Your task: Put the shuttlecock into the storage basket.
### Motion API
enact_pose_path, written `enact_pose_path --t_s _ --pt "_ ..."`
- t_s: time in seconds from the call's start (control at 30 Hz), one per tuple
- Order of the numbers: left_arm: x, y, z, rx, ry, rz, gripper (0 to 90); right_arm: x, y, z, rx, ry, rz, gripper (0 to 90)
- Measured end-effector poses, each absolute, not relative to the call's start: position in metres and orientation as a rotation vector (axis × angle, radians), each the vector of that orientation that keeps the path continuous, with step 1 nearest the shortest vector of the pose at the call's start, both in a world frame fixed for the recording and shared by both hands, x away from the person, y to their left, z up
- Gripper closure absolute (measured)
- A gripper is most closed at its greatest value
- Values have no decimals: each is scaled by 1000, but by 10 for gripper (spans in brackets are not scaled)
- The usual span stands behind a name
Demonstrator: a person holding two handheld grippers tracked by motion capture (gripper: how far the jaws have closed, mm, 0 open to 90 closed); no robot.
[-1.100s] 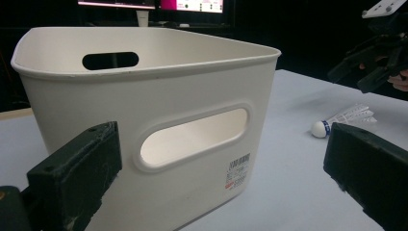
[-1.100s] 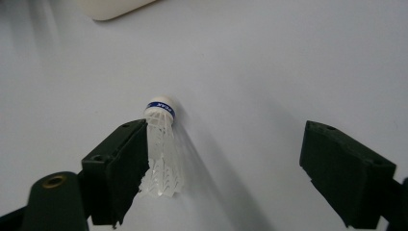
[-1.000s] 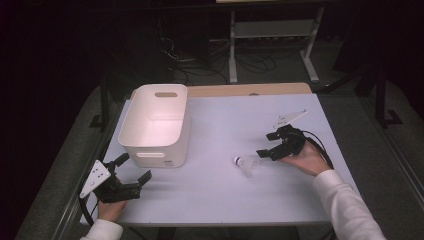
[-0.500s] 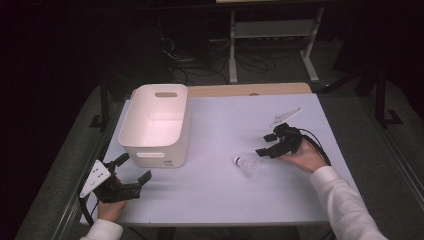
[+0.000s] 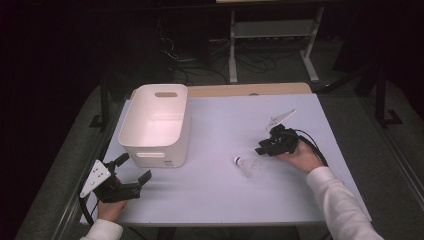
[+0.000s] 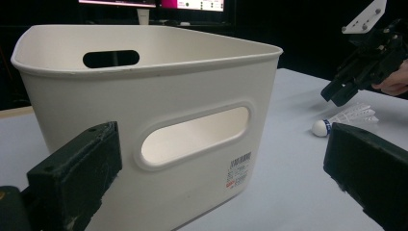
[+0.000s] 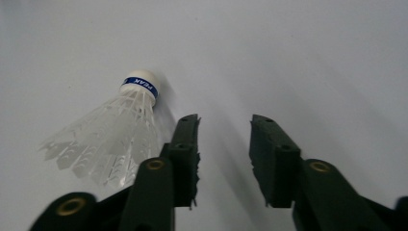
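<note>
A white feather shuttlecock [image 5: 247,166] with a blue band on its cork lies on its side on the pale table [image 5: 220,200], right of centre. My right gripper [image 5: 261,148] hovers just to its right, open, with nothing between the jaws. In the right gripper view the shuttlecock [image 7: 115,139] rests beside the outer face of one jaw of the gripper [image 7: 223,125]. My left gripper [image 5: 134,168] is open near the front left corner and points at the white bin [image 5: 155,156]. The left gripper view holds that gripper [image 6: 219,144], the bin [image 6: 183,91], the shuttlecock [image 6: 344,117] and the right gripper [image 6: 339,91].
The bin is empty and has handle slots [image 5: 166,94] in its ends. A wooden strip [image 5: 250,90] runs along the table's far edge. Behind it, a metal rack [image 5: 272,35] and cables lie on the dark floor.
My right gripper has dipped and edged slightly left toward the shuttlecock. The left gripper, bin and shuttlecock have stayed put.
</note>
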State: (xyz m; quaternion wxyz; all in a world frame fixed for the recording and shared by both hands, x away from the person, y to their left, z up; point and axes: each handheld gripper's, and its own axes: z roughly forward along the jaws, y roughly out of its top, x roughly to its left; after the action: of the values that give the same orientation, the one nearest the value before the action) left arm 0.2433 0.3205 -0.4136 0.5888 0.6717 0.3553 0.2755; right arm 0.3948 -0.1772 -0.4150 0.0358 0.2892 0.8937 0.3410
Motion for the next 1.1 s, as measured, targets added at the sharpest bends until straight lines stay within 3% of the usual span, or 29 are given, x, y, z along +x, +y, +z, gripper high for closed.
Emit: enact_pose_path --t_s 0.07,0.23,1.1 --pt "243 321 -414 1564 828 640 0 394 -176 -415 901 2768 1025 785" --pt "243 320 -414 1564 829 637 0 392 -174 -418 872 2803 996 885" --pt "242 319 -413 1566 810 638 0 379 -150 -423 650 2971 951 888"
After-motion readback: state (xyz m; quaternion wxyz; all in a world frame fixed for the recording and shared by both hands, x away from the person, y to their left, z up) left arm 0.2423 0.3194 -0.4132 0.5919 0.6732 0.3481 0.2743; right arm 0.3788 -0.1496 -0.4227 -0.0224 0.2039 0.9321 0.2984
